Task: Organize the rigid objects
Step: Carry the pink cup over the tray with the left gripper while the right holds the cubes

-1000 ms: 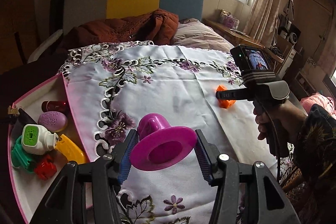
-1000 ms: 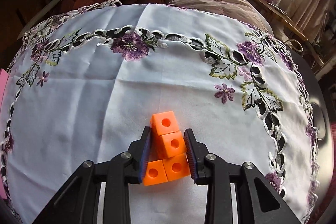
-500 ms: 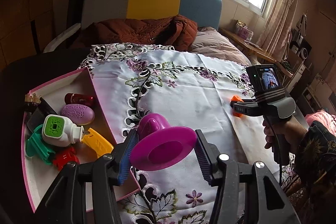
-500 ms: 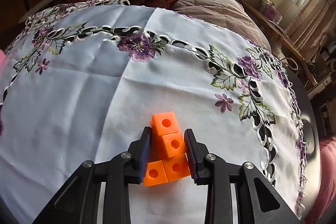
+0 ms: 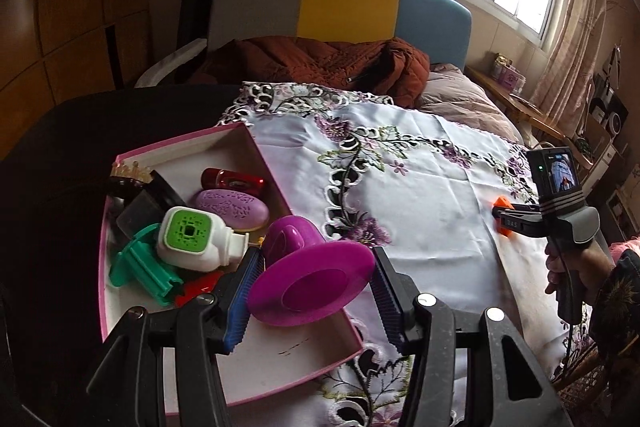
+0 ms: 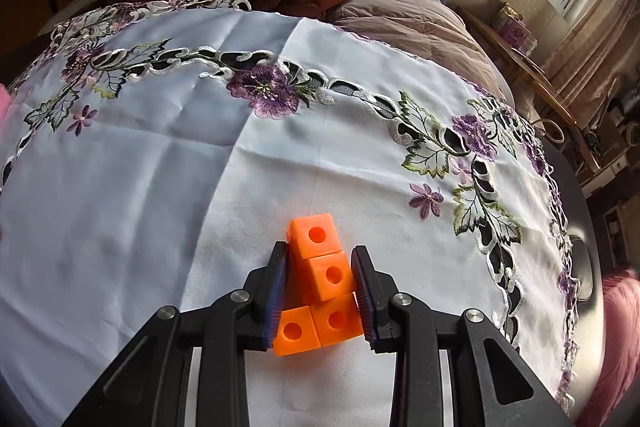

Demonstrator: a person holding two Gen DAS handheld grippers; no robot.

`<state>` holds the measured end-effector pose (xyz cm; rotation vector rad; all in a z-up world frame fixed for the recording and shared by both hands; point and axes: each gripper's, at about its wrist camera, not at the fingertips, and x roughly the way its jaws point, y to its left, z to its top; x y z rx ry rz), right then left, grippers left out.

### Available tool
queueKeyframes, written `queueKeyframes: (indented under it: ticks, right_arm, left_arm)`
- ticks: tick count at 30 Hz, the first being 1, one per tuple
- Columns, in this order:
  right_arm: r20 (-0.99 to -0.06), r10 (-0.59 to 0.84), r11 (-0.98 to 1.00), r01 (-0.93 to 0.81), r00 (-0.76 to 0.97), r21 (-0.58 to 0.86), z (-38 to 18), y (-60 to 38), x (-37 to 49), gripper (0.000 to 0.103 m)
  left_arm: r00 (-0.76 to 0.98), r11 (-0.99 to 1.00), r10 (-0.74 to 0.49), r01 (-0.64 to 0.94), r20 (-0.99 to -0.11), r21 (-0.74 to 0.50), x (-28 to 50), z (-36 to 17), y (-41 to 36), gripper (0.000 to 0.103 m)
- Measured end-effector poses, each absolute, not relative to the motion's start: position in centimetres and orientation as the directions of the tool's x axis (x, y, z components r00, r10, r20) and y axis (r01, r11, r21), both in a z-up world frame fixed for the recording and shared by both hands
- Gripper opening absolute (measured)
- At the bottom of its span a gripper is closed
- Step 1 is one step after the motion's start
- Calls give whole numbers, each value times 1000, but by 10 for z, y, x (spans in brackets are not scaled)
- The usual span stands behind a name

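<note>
Leftward now, the left claw [image 5: 314, 291] grips the purple funnel [image 5: 310, 277] over the crowded pink tray [image 5: 256, 379]; the right claw [image 6: 320, 293] clamps the orange blocks [image 6: 320, 281].

Box [image 5: 256, 379] left of tablecloth [image 5: 420, 195], bed [image 5: 460, 99] behind

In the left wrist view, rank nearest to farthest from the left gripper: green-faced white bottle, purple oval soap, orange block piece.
1. Green-faced white bottle, in the pink box, just left of the left gripper.
2. Purple oval soap, behind the bottle.
3. Orange block piece, far right on the cloth.
</note>
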<state>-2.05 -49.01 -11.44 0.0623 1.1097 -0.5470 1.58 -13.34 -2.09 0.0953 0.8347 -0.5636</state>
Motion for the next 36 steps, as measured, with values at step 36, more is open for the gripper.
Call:
queueKeyframes:
  ticks: [36]
  right_arm:
    - [-852,-413,866,429,321,-258,-114,-486,-19,33]
  left_arm:
    - [535,947,-283,286,-796,-144,40,-60,-21,54]
